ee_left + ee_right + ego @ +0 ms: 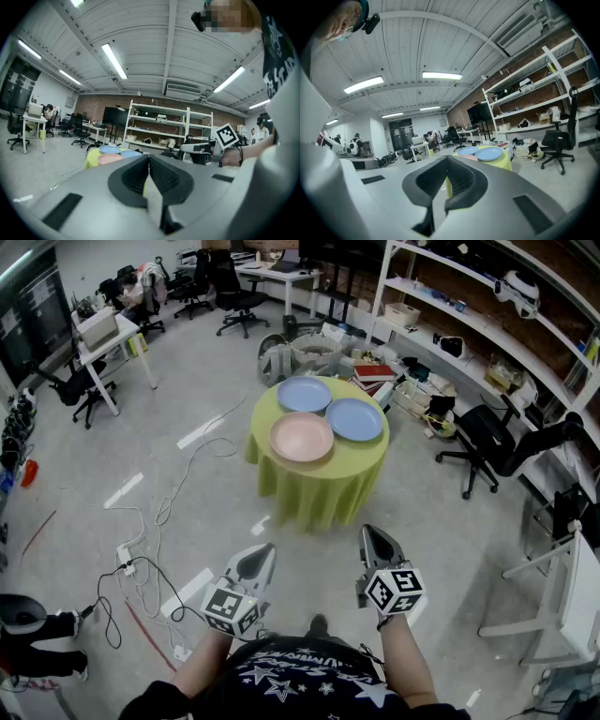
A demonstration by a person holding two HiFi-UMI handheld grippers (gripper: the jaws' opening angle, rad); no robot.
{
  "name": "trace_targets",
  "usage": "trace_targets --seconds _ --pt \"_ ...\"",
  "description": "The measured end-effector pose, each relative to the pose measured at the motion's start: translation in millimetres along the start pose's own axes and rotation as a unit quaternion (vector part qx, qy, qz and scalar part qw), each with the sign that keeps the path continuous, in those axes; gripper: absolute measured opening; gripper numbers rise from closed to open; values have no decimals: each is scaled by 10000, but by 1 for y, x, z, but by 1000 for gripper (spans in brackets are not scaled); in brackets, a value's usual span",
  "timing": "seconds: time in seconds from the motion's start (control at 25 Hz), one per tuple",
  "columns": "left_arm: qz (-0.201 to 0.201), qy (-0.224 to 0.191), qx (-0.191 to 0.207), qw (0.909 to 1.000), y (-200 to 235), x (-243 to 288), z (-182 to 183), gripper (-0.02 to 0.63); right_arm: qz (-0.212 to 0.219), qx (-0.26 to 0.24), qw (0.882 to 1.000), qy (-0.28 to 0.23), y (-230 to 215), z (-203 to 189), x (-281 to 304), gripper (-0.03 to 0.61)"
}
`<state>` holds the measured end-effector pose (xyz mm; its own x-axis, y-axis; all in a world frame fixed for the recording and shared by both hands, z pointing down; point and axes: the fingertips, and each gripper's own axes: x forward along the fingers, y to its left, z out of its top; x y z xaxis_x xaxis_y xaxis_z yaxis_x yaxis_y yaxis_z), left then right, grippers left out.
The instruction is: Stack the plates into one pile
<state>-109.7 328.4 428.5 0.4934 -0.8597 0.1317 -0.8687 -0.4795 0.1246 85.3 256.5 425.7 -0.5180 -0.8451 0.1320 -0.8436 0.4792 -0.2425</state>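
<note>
Far left: cables (155, 559) sprawled over the floor, too thin to trace to their ends. A dark object at the bottom-left corner was cut off by the frame.

Left gripper (261, 557) sat low in the head view with its jaws pressed together and nothing between them. Forearms were cut off at the bottom edge.

Centre: round table (319, 488) stood well ahead of both grippers, its legs hidden by a yellow-green cloth. Three plates lay flat on it, unstacked: rear blue plate (304, 394), pink plate (302, 437) at the front, right blue plate (354, 418). Their rims met or nearly met in the middle; couldn't tell whether any overlapped. In both gripper views the plates were partly hidden behind the gripper bodies.

Right gripper (377, 538) was also clamped tight on nothing.

Bare floor lay between the grippers and the table. Clutter was packed just behind the table.

Right: black office chair (487, 442) near the table's right side, shelving (487, 324) beyond it, and a white table (577, 592) cut off at the right edge.
</note>
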Motion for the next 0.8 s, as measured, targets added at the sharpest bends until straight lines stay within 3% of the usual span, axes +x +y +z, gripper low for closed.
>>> trace_targets --seconds 0.44,0.8 --pt "78 188 121 9997 -7 17 -7 20 185 -138 9995 204 -3 -19 4 15" --pt "321 332 269 9986 -25 43 -9 20 303 -86 9986 433 -44 -30 3 15"
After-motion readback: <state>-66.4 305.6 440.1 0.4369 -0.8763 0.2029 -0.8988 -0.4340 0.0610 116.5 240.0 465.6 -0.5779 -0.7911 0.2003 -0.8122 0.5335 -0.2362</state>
